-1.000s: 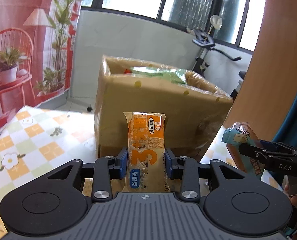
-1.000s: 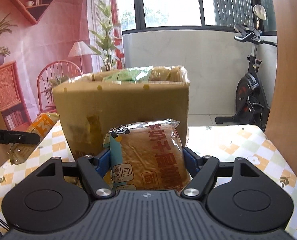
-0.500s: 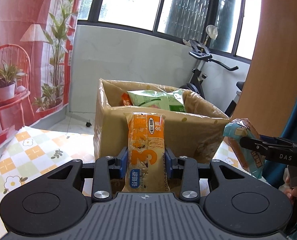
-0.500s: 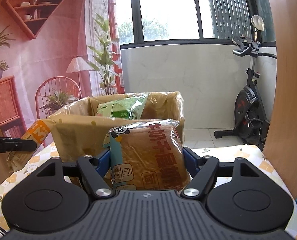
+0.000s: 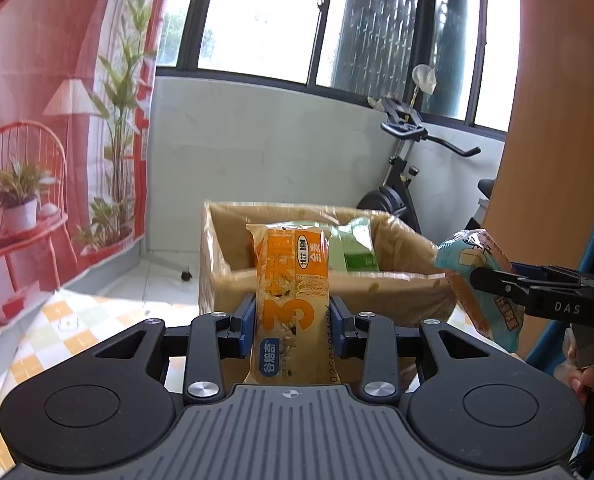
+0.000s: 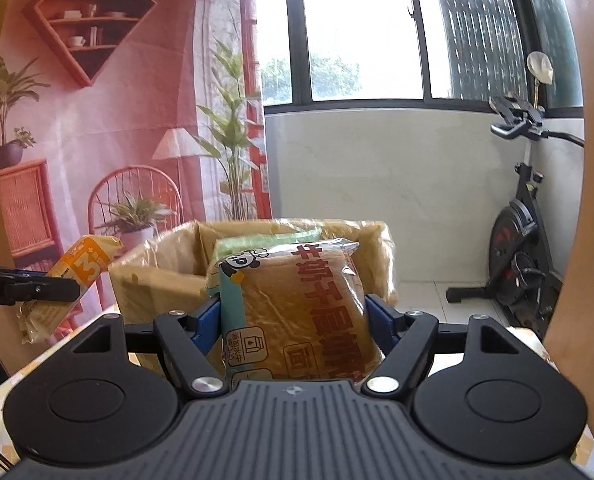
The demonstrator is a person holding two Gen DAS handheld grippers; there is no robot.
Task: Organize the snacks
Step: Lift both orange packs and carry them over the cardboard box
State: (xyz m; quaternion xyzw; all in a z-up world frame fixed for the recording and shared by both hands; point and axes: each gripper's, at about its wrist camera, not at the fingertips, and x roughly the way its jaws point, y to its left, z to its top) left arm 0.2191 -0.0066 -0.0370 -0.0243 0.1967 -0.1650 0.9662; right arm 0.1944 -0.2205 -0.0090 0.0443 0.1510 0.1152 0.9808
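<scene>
Left wrist view: my left gripper was clamped on an orange cereal bar, held upright, blue pads pressing both its sides. The open cardboard box sat just beyond it on the checked tablecloth, with a green packet inside. At right, my right gripper carried a teal bread pack.

Right wrist view: my right gripper gripped the bread pack, jaws fairly wide. The box stood just behind. Far left, the bar sat in my left gripper.
</scene>
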